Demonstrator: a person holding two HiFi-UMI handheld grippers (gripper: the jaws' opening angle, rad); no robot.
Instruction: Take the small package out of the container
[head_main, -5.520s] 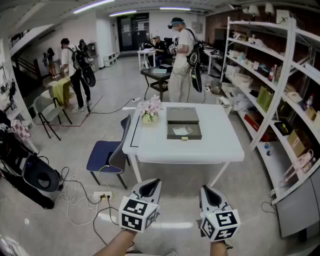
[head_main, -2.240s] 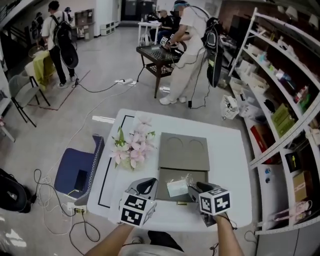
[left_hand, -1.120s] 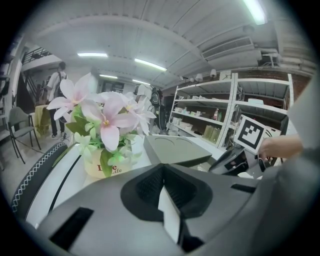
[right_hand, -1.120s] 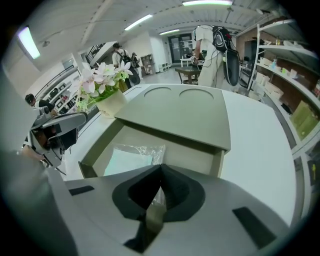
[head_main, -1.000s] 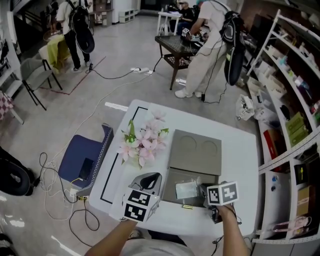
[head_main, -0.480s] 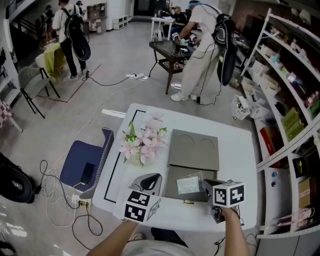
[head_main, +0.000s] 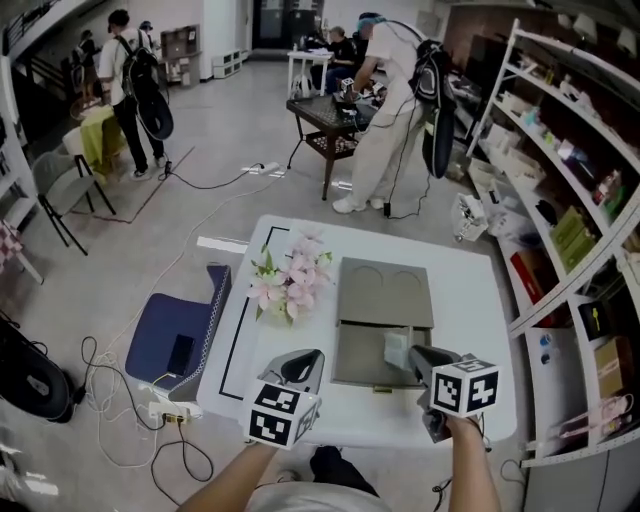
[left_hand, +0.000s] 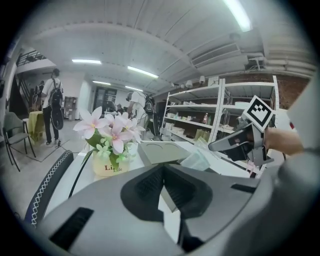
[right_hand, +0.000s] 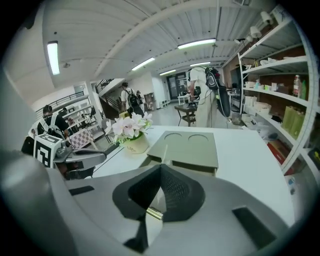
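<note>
The grey-green container (head_main: 350, 368) lies open on the white table (head_main: 470, 300), its lid (head_main: 385, 292) folded back with two round recesses. My right gripper (head_main: 412, 352) is shut on the small clear package (head_main: 396, 349) and holds it just above the box's right side. In the right gripper view the package (right_hand: 163, 154) shows edge-on between the jaws (right_hand: 161, 167), with the lid (right_hand: 192, 147) beyond. My left gripper (head_main: 308, 356) hovers at the box's left, shut and empty. From the left gripper view (left_hand: 162, 167) the package (left_hand: 197, 159) hangs from the right gripper (left_hand: 212, 146).
A vase of pink flowers (head_main: 290, 280) stands on the table left of the lid. A blue chair (head_main: 185, 335) sits by the table's left edge. Shelving (head_main: 560, 200) runs along the right. People stand near a dark table (head_main: 330, 115) at the back.
The right gripper has lifted the package up out of the box and drawn it slightly right. The left gripper stays by the box's left side.
</note>
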